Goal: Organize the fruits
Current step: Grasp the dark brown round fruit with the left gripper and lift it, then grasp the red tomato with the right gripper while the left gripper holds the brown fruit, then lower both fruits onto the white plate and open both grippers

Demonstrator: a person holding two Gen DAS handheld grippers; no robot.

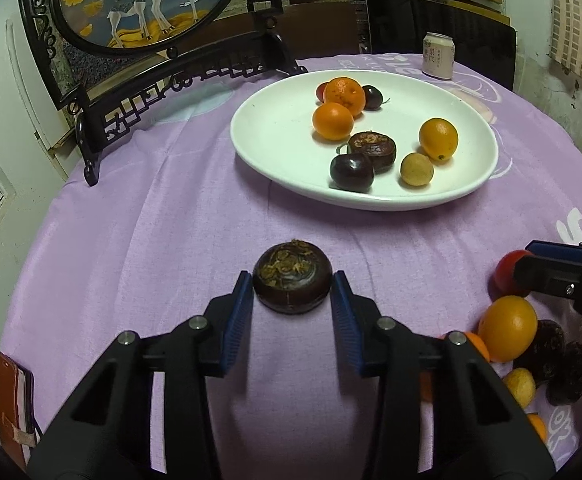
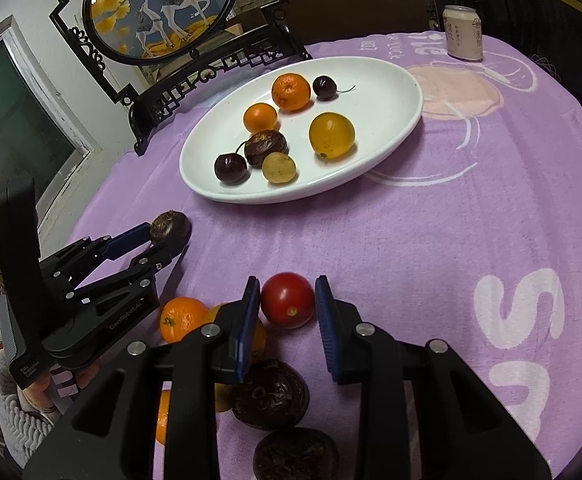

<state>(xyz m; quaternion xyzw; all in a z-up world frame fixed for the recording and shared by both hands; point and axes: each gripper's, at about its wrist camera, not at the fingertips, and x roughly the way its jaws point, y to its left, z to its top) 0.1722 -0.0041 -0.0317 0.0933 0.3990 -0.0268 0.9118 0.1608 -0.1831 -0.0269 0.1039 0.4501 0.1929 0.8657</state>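
A dark brown, flat-topped round fruit (image 1: 291, 270) rests on the purple cloth with my left gripper (image 1: 291, 281) shut on it, its blue pads against both sides. The right wrist view shows that fruit (image 2: 170, 224) at the left gripper's (image 2: 169, 236) tips. My right gripper (image 2: 287, 283) is shut on a red tomato (image 2: 287, 302), also on the cloth. A white plate (image 1: 275, 128) beyond holds several oranges, cherries and other fruits. Loose fruits lie near the right gripper: an orange (image 2: 181, 318) and two dark fruits (image 2: 271, 394).
A drink can (image 1: 438, 56) stands behind the plate (image 2: 371, 92). A black-framed deer screen (image 1: 143, 0) stands at the back left. A brown notebook (image 1: 9, 392) lies at the near left edge. A person's hand (image 2: 39, 388) holds the left gripper's handle.
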